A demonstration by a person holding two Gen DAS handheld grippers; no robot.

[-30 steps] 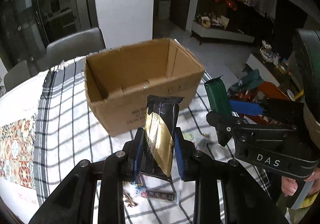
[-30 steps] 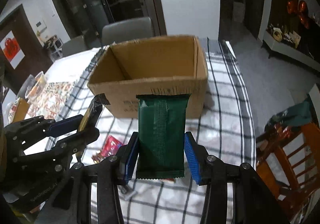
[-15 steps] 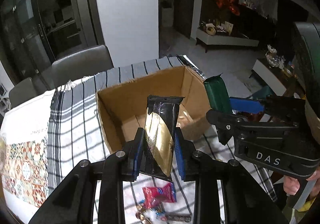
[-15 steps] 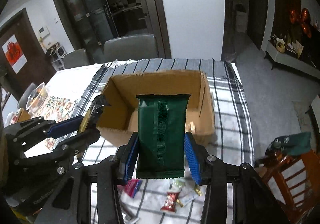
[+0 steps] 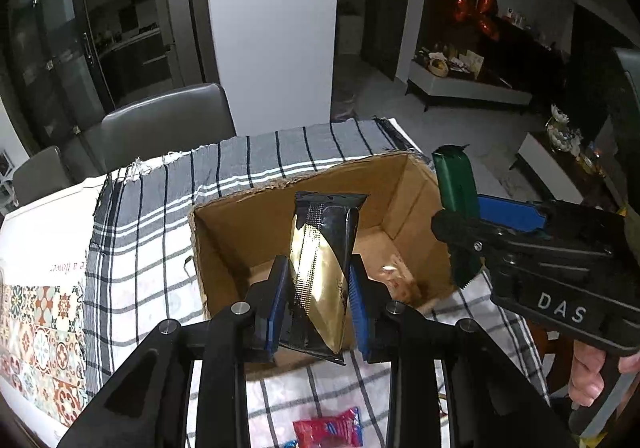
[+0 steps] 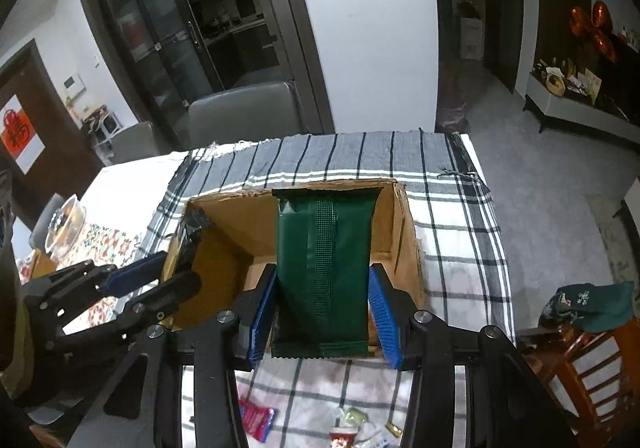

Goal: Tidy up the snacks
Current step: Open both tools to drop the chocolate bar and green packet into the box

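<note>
- Two hand-held grippers are working, each gripping one packet.
- At lower centre of the left wrist view, the left hand-held gripper [image 5: 318,298] is clamping a black-and-gold snack packet [image 5: 322,272], glossy and crinkled, standing upright over the open cardboard box [image 5: 224,248].
- At lower centre of the right wrist view, the right hand-held gripper [image 6: 323,314] is pinching a dark green snack packet [image 6: 324,272], flat with a ribbed centre seam, above the same single box [image 6: 404,232].
- One red wrapper [image 5: 328,430] is lying on the checked cloth [image 5: 160,216] covering the bench, at the bottom edge.
</note>
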